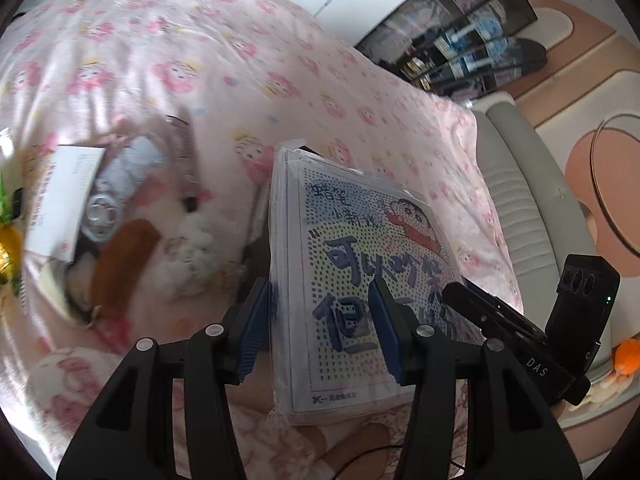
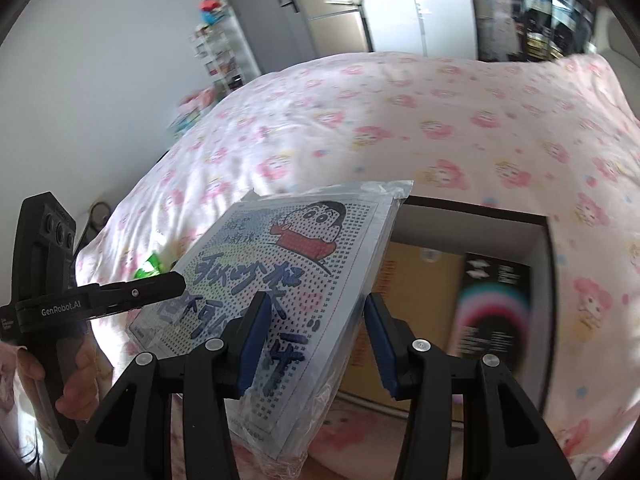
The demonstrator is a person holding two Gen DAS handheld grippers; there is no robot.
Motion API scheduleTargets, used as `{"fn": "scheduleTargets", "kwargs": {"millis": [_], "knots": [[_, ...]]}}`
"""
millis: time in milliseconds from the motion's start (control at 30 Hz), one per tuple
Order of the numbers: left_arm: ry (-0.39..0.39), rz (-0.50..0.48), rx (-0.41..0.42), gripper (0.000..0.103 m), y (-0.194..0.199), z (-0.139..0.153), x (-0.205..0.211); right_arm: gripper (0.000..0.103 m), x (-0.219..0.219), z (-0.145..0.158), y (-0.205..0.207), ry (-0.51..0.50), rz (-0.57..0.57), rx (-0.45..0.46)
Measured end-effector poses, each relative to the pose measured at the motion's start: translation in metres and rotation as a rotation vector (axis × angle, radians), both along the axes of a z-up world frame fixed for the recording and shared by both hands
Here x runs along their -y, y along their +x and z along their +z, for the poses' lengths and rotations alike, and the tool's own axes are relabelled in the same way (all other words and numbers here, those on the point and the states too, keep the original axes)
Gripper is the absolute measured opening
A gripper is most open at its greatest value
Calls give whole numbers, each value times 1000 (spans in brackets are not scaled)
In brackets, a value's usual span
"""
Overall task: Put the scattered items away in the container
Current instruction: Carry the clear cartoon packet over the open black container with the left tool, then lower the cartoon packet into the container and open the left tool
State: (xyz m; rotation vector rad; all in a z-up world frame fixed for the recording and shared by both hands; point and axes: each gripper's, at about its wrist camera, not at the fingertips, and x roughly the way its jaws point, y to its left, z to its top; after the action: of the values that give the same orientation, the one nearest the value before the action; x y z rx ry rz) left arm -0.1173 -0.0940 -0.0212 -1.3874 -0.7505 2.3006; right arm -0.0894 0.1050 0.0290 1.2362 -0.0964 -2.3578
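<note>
Across most of both views, pink cartoon-print duvet (image 1: 280,60). Centre right of the right wrist view: open box (image 2: 548,240), dark-rimmed, printed cards already inside. Just left of it, tilted, the plastic-wrapped cartoon pack (image 2: 288,280). Flat, light and fairly stiff by the look; slick film, so likely to slide. Best pinched across a long edge, well in from the loose bag corner. Left gripper (image 1: 320,328) spread wide over the pack's lower edge; right gripper (image 2: 316,328) equally wide. Firm hold by either: cannot tell. Middle left of the left wrist view, blurred heap of small items (image 1: 120,208).
</note>
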Motion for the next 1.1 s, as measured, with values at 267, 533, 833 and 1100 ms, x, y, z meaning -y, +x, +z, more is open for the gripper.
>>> {"fn": "scheduleTargets", "kwargs": {"millis": [267, 533, 833, 1100], "knots": [[-11, -78, 71, 50, -41, -31, -53, 44, -56, -28, -45, 48, 6, 51], [-86, -147, 169, 50, -55, -63, -85, 44, -77, -81, -65, 33, -16, 160], [-169, -151, 181, 49, -58, -68, -100, 44, -89, -114, -71, -4, -35, 261], [-347, -134, 170, 49, -50, -69, -119, 44, -82, -131, -67, 15, -31, 300]]}}
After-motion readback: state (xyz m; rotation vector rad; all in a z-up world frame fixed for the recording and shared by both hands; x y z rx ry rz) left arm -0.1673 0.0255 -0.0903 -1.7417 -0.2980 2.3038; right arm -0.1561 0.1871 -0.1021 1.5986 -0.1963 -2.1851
